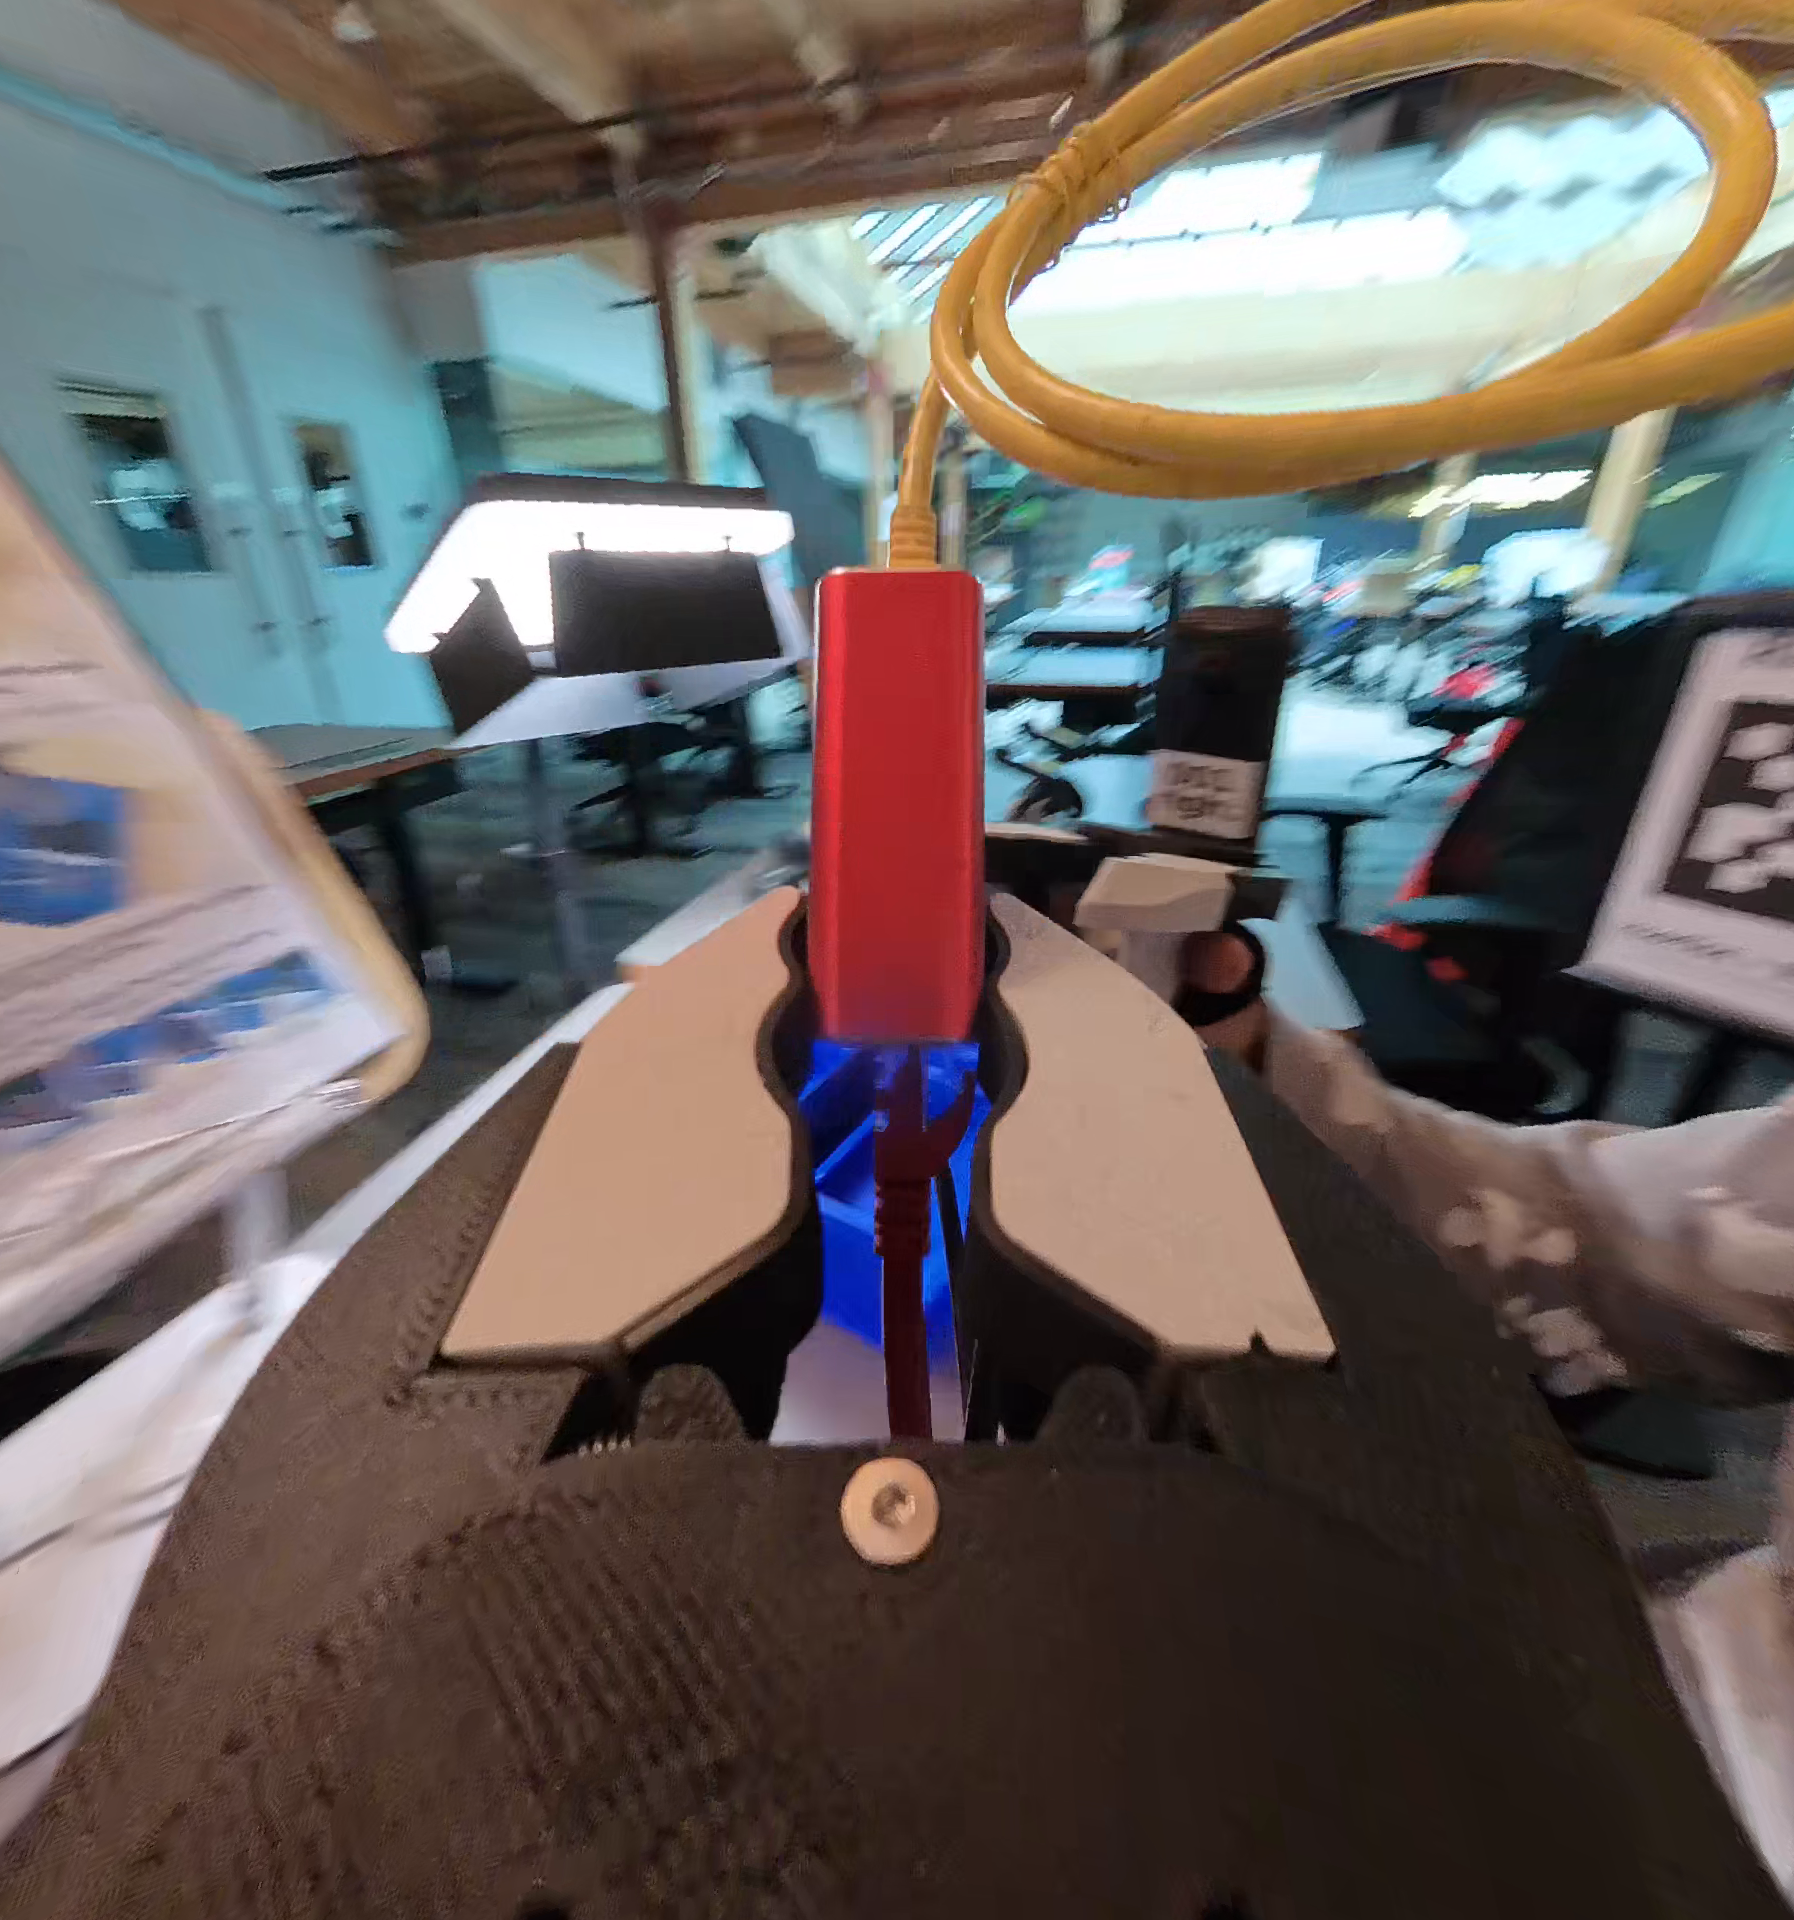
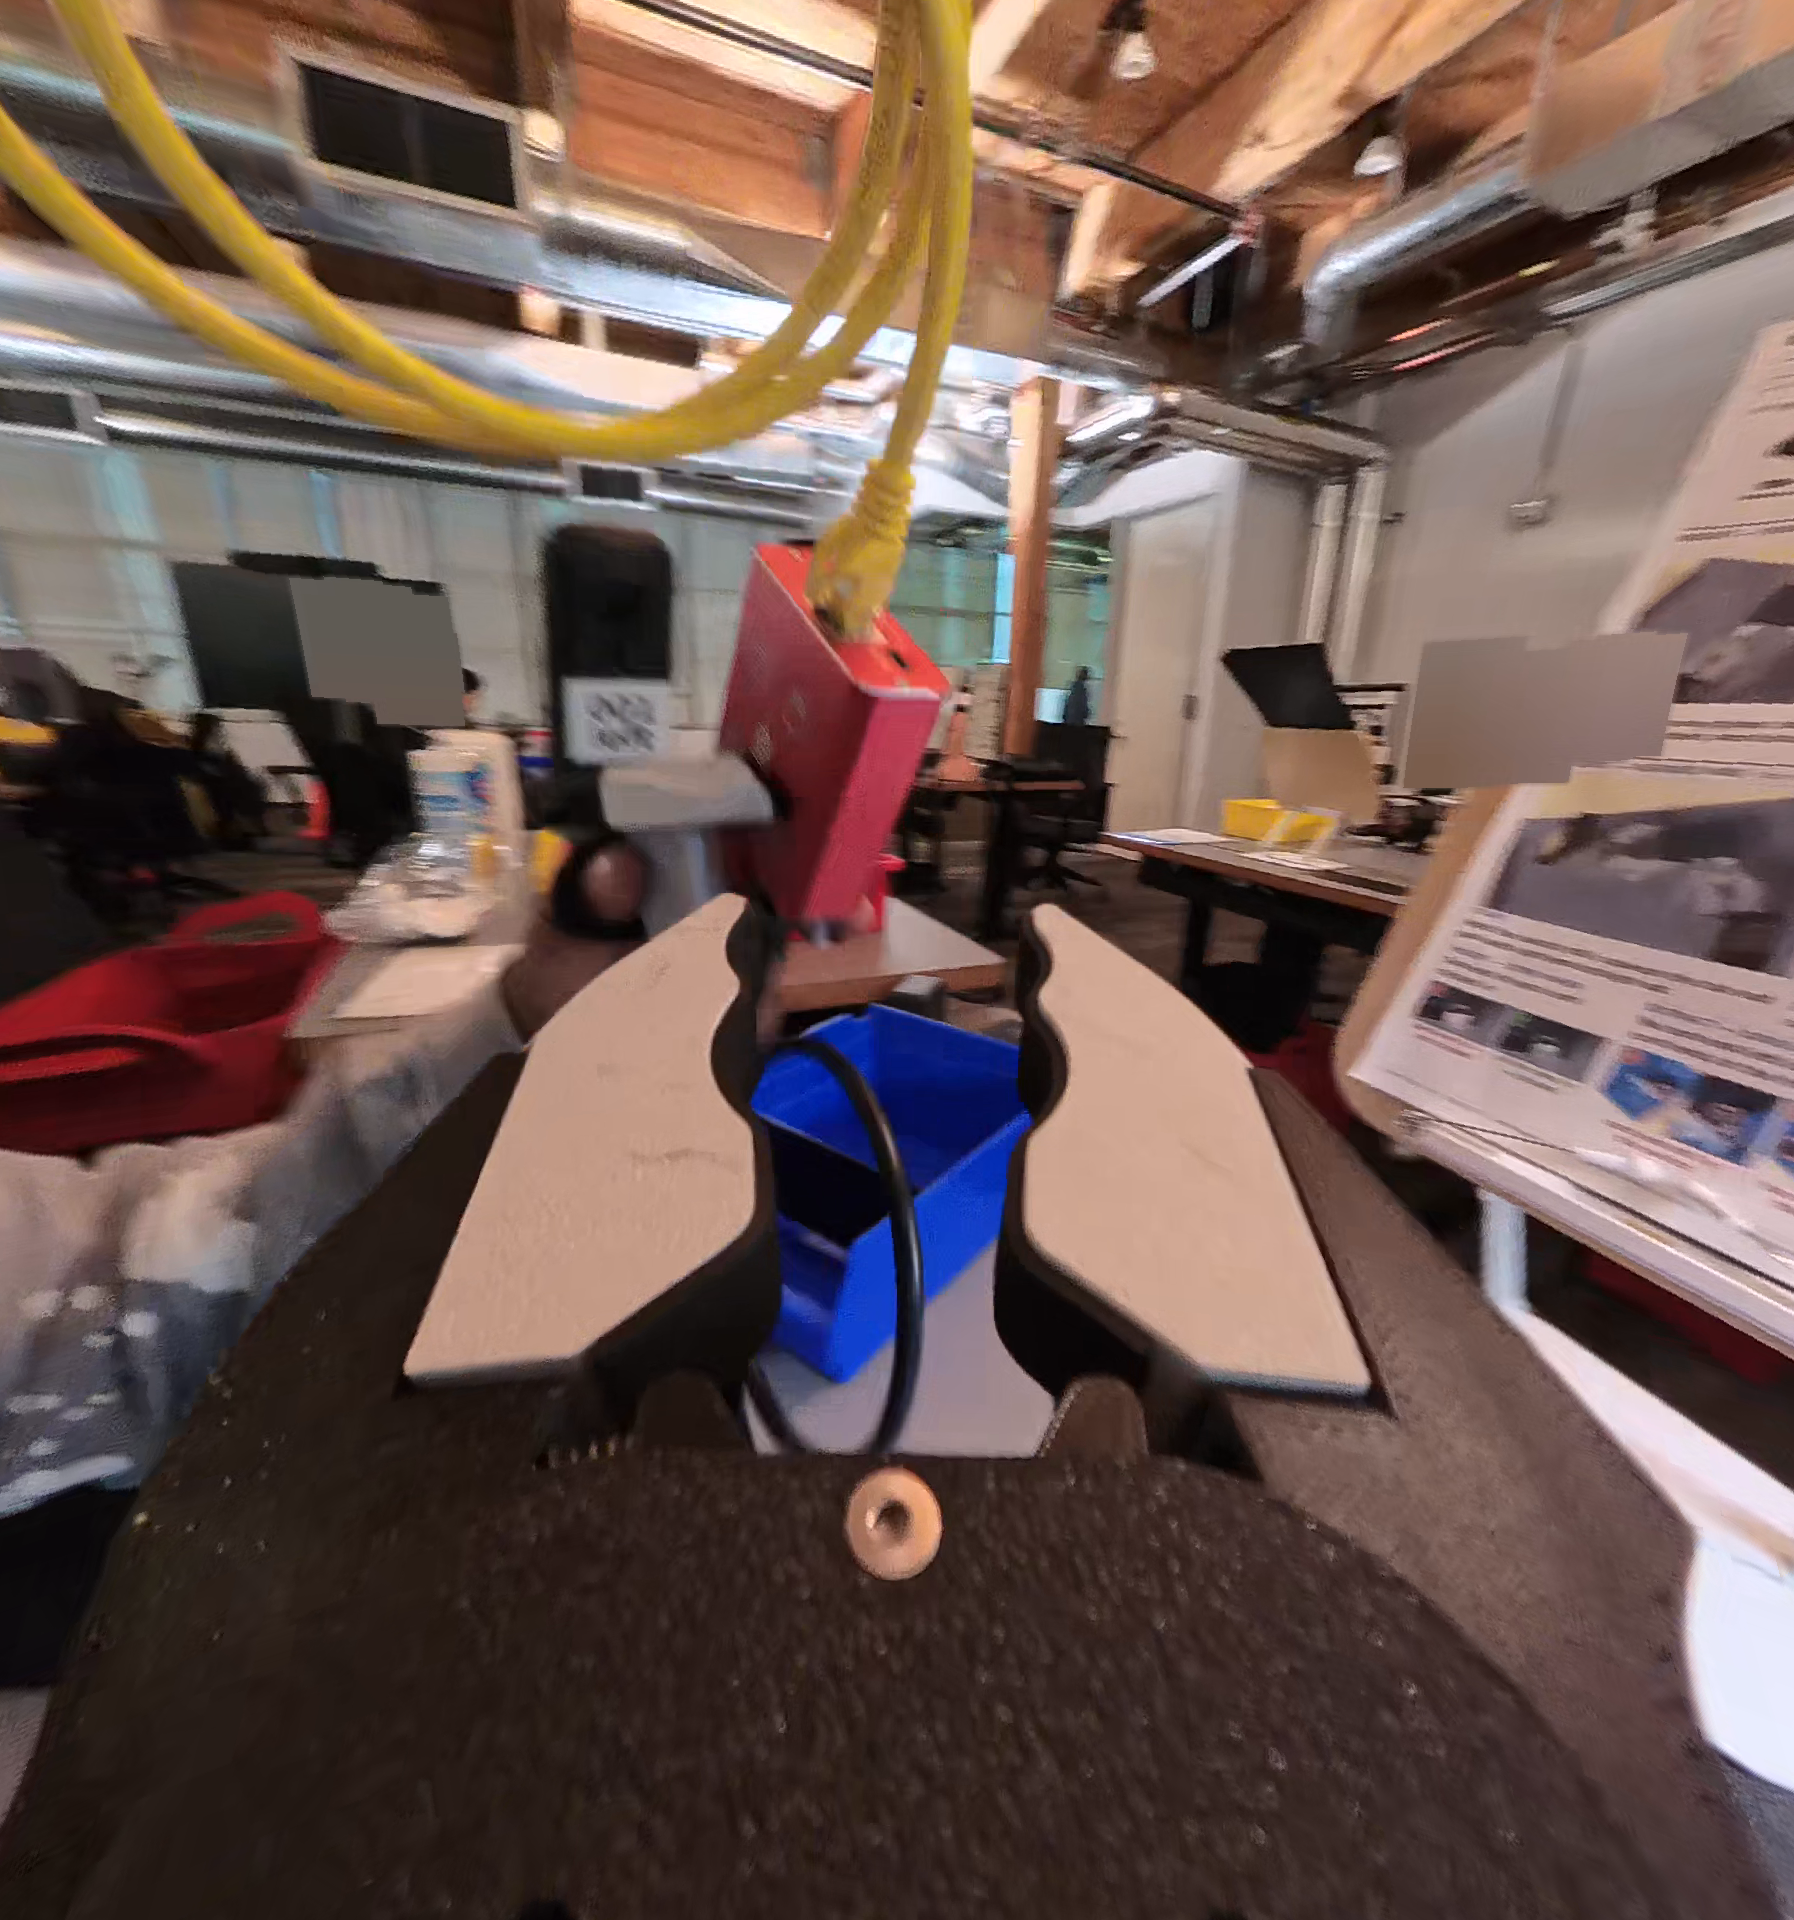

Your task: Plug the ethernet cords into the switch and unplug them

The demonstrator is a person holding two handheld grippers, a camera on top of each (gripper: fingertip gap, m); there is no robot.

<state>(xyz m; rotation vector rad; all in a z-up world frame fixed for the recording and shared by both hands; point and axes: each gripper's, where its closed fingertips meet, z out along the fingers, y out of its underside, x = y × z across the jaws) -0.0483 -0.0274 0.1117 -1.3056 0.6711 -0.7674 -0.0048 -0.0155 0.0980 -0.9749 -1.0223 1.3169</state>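
My left gripper (image 1: 895, 935) is shut on a red switch (image 1: 895, 790) and holds it upright in the air. A yellow ethernet cord (image 1: 1392, 416) is plugged into its top end and loops up to the right. A dark red cord (image 1: 903, 1288) hangs from its bottom end between my fingers. In the right wrist view the same switch (image 2: 831, 769) tilts ahead, held by the other gripper (image 2: 695, 800), with the yellow plug (image 2: 862, 561) in its top. My right gripper (image 2: 882, 935) is open and empty, just below the switch. A black cable (image 2: 898, 1226) curls between its fingers.
A blue bin (image 2: 903, 1174) sits on the table below both grippers. A red basket (image 2: 124, 1029) lies to the left. A poster board (image 2: 1651, 935) stands at the right of the right wrist view and also shows in the left wrist view (image 1: 93, 935). A patterned sleeve (image 1: 1547, 1226) is at the right.
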